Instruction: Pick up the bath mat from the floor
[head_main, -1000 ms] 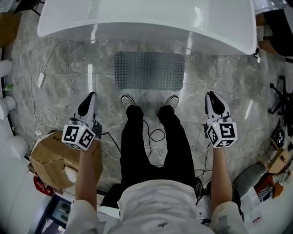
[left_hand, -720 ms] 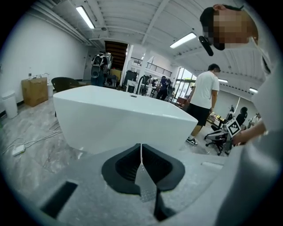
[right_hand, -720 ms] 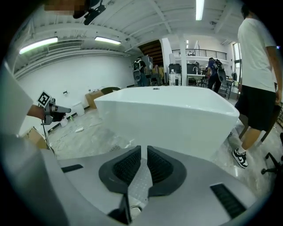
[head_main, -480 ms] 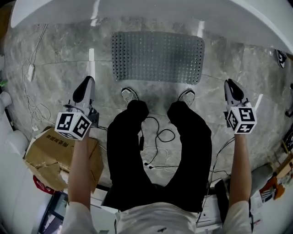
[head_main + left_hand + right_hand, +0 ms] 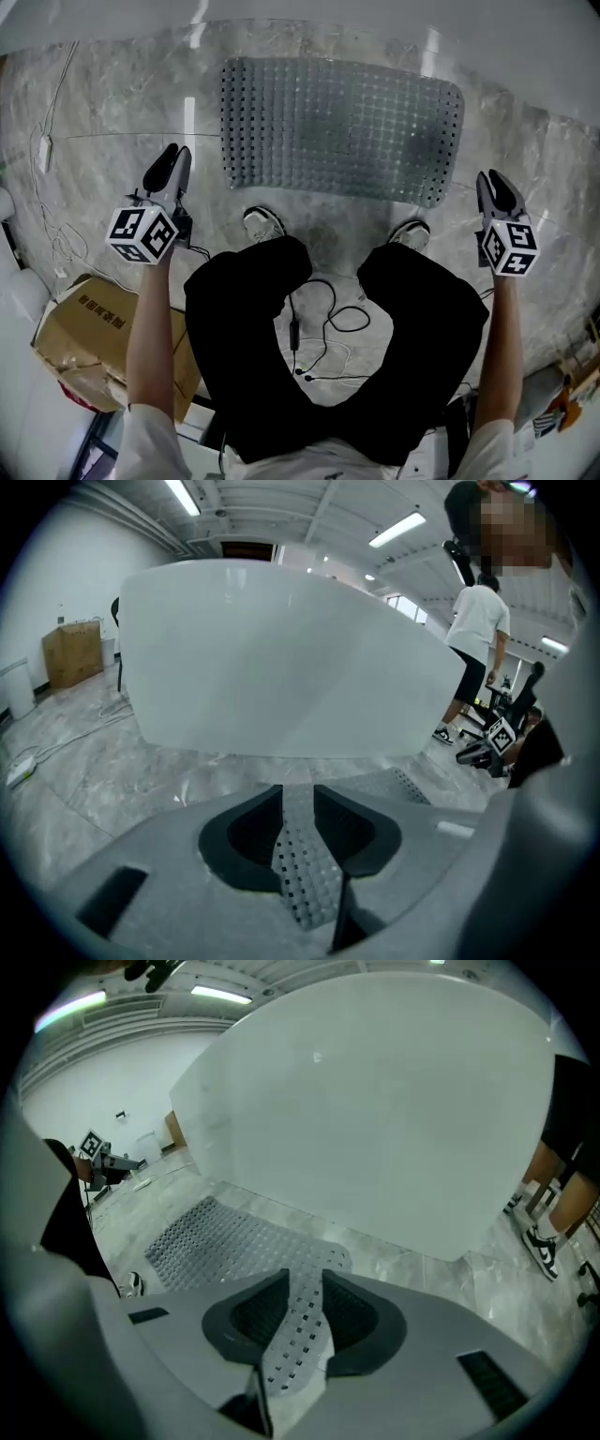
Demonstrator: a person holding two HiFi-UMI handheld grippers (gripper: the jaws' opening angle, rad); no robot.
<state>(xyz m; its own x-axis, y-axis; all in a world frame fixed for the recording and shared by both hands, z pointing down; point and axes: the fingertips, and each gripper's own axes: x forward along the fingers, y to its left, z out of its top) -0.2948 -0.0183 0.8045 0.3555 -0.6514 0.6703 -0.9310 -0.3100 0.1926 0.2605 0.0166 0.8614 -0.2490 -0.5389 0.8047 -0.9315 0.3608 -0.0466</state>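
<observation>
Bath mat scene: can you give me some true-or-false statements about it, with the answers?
The bath mat lies flat on the floor. True.
Both grippers clamp the mat. False: the left gripper and right gripper flank it, holding nothing, jaws slightly apart, having just been opening.
A cardboard box lies on the left gripper's side. True.
The shoes stand on the mat. False: they stand on bare floor just short of it.

A grey, rectangular bath mat (image 5: 342, 127) with rounded corners lies flat on the marbled floor (image 5: 103, 103), its long sides running left to right, slightly slanted. A grid of small squares covers it, and rows of holes line its left end.
</observation>
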